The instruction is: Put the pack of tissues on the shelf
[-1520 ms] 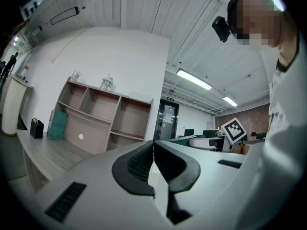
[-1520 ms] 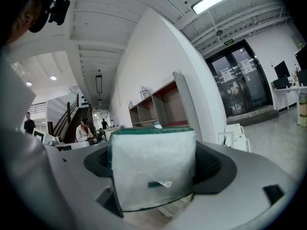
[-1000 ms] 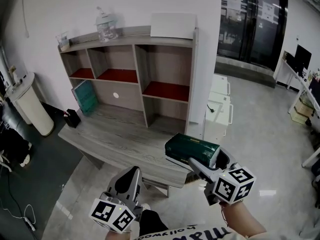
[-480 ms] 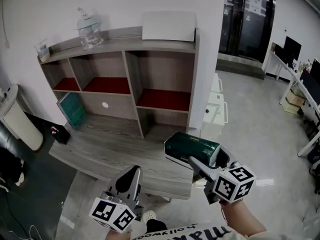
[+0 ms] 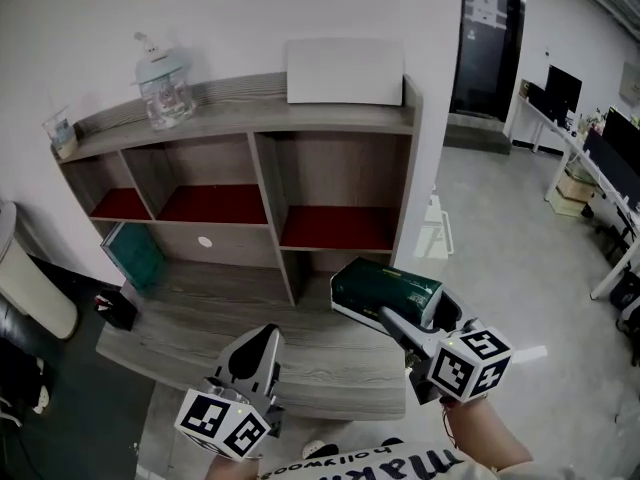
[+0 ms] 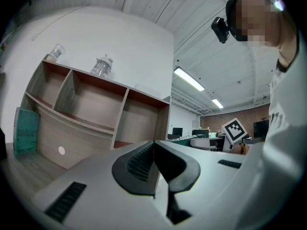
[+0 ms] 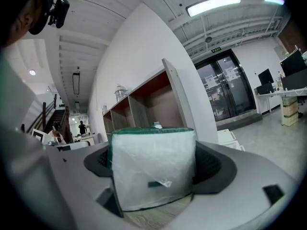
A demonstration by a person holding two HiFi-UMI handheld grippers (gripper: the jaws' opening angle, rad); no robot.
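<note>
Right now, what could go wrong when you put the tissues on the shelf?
The right hand-held gripper pinches the pack of tissues by one end only, so the soft pack might sag or slip out. Going into the right compartment, its long end could bump the side wall. Up top, it could knock the clear jar.

Bright, even indoor light; ceiling tube lamps (image 7: 214, 4) burn white overhead; the glossy floor (image 5: 527, 352) carries a pale glare patch; both gripper views bend strongly and go black at the corners; the left claw (image 6: 154, 145) looms soft, out of focus.
</note>
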